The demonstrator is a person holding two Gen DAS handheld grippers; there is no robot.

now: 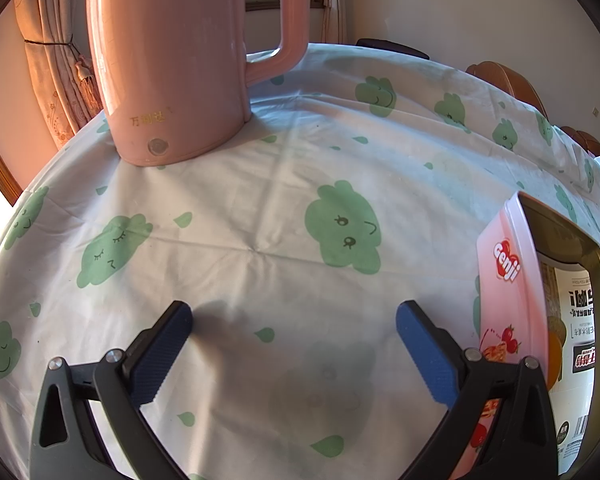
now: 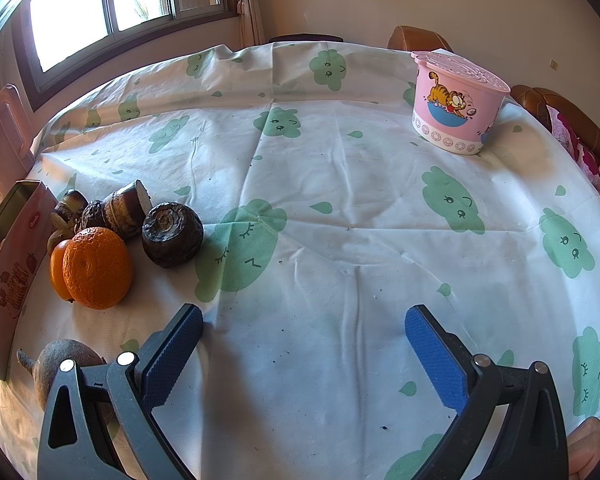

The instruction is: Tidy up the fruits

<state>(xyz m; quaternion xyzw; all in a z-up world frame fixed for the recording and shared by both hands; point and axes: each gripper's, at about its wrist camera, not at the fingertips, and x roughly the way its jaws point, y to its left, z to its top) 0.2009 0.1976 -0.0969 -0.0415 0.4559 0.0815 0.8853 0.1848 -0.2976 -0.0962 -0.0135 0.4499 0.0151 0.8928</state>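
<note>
Right wrist view shows the fruit heap ahead and to the left of the right tongs: a large round orange with a smaller orange tucked against its left side, a dark brown wrinkled round fruit just beyond, and more dark pieces behind, one cut to show white flesh. A dull brown stemmed fruit lies right beside the left pad. Further left stands the open pink cardboard box, with something orange already inside. By my judgement sorting has only begun; the next move calls for swinging left and closing on one piece. Both right pads stand wide apart, touching nothing. The left tongs are likewise spread and empty above the cloth-covered counter, the same pink box at their right and a tall pink plastic jug well beyond.
</note>
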